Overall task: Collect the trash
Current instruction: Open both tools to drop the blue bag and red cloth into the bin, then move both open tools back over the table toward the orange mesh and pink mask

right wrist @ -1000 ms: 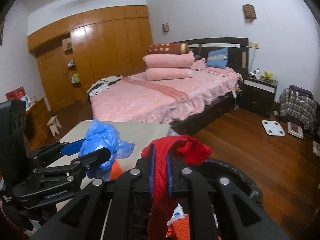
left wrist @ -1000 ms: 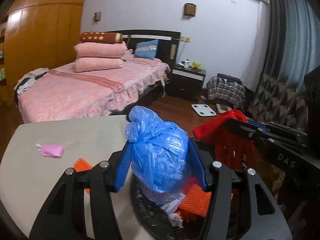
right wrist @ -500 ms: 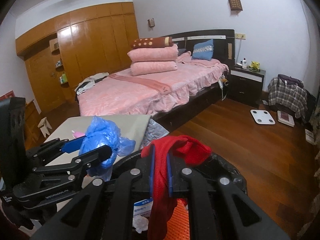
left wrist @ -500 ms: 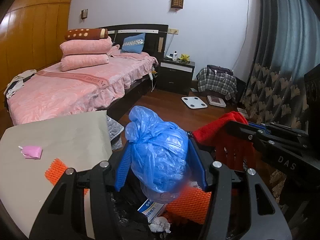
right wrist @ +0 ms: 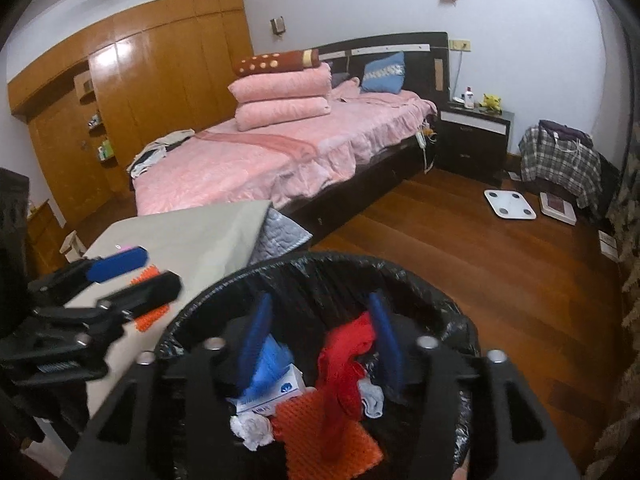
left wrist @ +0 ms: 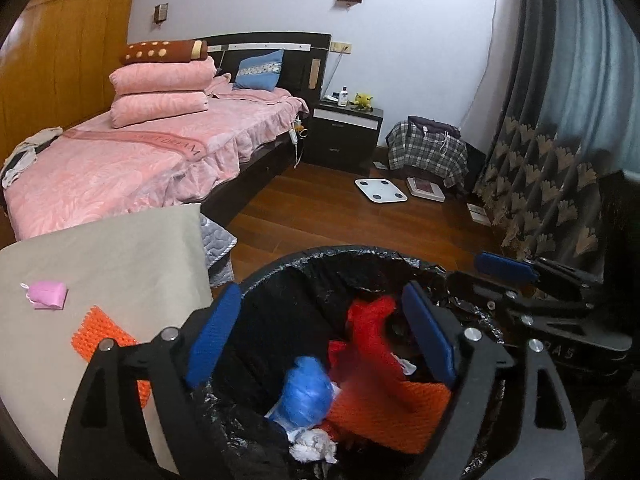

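Observation:
A round bin with a black liner (left wrist: pixel 340 252) (right wrist: pixel 420 280) stands under both grippers. My left gripper (left wrist: pixel 320 334) is open and empty over it. My right gripper (right wrist: pixel 320 340) is open and empty over it too. Inside the bin lie the blue plastic bag (left wrist: pixel 306 394) (right wrist: pixel 268 364), the red cloth (left wrist: pixel 368 332) (right wrist: pixel 344 356), an orange mesh piece (left wrist: pixel 392 412) (right wrist: pixel 320 428), a white box (right wrist: pixel 276 394) and crumpled white paper (left wrist: pixel 314 446). On the beige table (left wrist: pixel 120 256) lie a pink wrapper (left wrist: pixel 46 294) and an orange mesh piece (left wrist: pixel 96 338).
A pink bed (left wrist: pixel 132 152) stands behind the table, with a dark nightstand (left wrist: pixel 346 134) beside it. A white scale (left wrist: pixel 380 190) and a plaid bag (left wrist: pixel 428 148) are on the wooden floor. Curtains (left wrist: pixel 560 120) hang at the right.
Both grippers have opened. The blue bag and the red cloth have dropped from them into the bin.

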### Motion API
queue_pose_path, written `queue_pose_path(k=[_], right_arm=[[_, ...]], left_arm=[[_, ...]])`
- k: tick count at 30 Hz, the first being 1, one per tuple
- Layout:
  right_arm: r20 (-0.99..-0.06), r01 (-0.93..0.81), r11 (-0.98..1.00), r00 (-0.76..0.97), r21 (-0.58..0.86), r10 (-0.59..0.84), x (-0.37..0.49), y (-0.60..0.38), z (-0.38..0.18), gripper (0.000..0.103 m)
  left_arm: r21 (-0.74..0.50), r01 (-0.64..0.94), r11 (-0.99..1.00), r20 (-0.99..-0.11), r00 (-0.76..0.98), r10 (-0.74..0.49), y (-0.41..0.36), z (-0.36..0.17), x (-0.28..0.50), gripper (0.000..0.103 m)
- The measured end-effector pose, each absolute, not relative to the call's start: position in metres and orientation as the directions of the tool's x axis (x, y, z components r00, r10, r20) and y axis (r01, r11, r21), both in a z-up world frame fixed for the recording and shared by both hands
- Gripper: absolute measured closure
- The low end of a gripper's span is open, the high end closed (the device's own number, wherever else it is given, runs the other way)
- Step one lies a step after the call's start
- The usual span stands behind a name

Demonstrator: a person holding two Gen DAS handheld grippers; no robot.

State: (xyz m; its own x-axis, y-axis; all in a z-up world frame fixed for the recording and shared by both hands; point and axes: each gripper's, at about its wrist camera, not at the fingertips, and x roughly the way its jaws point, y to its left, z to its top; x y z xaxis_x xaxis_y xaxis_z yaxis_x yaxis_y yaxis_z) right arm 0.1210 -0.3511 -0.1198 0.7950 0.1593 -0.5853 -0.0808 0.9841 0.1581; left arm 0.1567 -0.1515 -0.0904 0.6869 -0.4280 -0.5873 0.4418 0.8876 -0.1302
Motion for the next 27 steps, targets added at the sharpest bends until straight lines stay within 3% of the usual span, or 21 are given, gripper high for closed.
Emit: queue_pose_path(k=[2, 4, 7, 27], right_arm=[[-0.584, -0.072, 0.984, 0.797, 0.160, 0.153, 0.119, -0.352, -0.120, 0.039], [-0.571, -0.059, 0.986, 0.809, 0.154, 0.137, 0.115, -0.352, -0.116, 0.023], [-0.549, -0.054, 0.987, 0.826, 0.150, 0.129, 0.111, -0.350, -0.111, 0.007], [-0.493, -0.253, 0.952, 0.814, 0.174, 0.306, 0.124, -0.237, -0.084, 0.006]], left_arm=[[-0.127, 0.438, 0.890, -0.585, 0.691, -0.423, -0.149, -0.088, 0.157, 0.021], [-0.123, 0.430, 0.894, -0.577, 0.702, -0.417, -0.144, -0.084, 0.155, 0.017], [-0.111, 0.408, 0.906, -0.557, 0.729, -0.397, -0.129, -0.074, 0.149, 0.013], [-0.082, 0.137, 0.987, -0.522, 0.838, -0.159, 0.018, -0.044, 0.122, 0.011]])
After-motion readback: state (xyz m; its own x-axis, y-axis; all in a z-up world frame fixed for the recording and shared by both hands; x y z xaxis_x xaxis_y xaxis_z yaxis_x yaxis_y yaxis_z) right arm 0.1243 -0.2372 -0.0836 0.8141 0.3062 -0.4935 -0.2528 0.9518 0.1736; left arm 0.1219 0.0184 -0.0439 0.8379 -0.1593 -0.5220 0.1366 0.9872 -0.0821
